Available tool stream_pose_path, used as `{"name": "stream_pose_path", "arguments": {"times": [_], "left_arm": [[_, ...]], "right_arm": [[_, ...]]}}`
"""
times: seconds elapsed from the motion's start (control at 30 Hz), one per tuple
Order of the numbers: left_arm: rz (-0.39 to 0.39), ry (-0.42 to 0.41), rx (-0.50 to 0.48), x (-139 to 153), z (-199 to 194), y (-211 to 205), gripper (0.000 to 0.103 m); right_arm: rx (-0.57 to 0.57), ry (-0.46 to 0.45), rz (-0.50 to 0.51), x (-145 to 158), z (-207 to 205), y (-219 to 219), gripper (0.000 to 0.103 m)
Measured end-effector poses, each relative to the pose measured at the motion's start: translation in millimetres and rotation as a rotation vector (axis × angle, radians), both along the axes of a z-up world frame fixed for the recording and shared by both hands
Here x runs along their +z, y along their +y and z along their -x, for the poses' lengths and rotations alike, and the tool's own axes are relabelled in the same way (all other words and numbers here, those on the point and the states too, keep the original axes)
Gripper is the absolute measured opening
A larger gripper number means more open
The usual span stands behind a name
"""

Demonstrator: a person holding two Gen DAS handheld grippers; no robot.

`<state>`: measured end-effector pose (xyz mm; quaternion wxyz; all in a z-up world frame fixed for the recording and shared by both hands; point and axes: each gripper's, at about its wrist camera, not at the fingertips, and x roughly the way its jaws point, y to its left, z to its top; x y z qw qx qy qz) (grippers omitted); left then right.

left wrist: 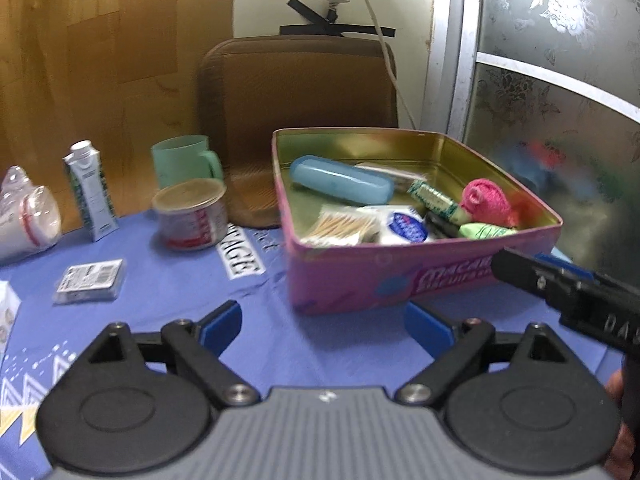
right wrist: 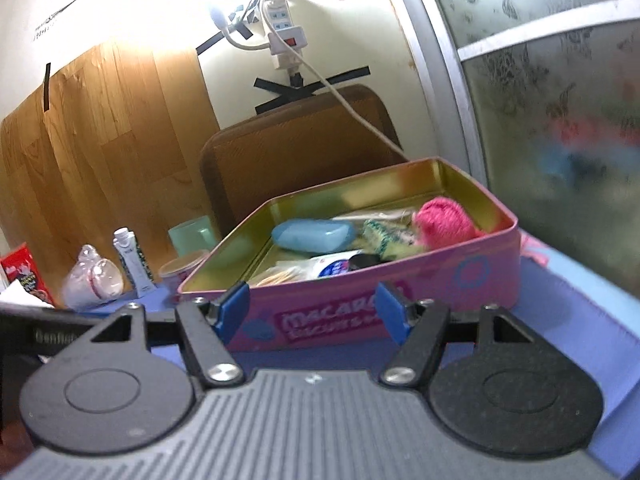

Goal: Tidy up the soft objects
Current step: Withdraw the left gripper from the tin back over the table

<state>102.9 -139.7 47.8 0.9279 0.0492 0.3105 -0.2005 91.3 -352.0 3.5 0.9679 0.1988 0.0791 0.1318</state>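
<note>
- Our left gripper [left wrist: 322,322] hangs above the blue cloth [left wrist: 168,292], its blue-padded fingers spread wide with nothing between them, just short of the tin's near wall.
- Our right gripper [right wrist: 313,312] is also wide and bare, its pads right in front of the tin's lettered side; we cannot tell whether they touch it.
- In the left view the black body of the right gripper [left wrist: 568,292] juts in at the right edge, near the tin's near right corner.
- The pink tin [left wrist: 360,284] sits open on the cloth, toward the desk's right side, before a brown chair [left wrist: 298,80].
- Inside the tin, the pink yarn [left wrist: 482,200] lies at the right wall, with a green roll [left wrist: 486,231] just in front of it.
- A blue case [left wrist: 340,180] lies along the tin's far left part; cotton swabs [left wrist: 344,226] and a white packet [left wrist: 400,226] lie at the near wall.
- Left of the tin stand a can [left wrist: 190,216], a green mug [left wrist: 184,162] behind it and a carton [left wrist: 90,196] further left.
- A clear bag [left wrist: 26,212] lies at the desk's left edge, and a small flat pack [left wrist: 90,280] lies nearer us.
</note>
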Motion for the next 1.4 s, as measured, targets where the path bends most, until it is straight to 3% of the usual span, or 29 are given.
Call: {"name": "stream_pose_path", "arguments": {"times": [0.53,0.87,1.4], "left_arm": [[-0.038,-0.007,0.12,-22.4,4.0,60.6,0.094],[-0.042,-0.028,0.087,-30.1,8.4,64.6,0.094],[-0.031,-0.049,0.067,-38.3,10.2,82.7,0.096]], "right_arm": [[0.079,0.021,0.036,7.5,12.3,53.0,0.072],[-0.013,0.02,-0.019,6.2,19.6,46.7,0.072],[0.013,0.042,0.016,6.7,14.1,69.0,0.072]]}}
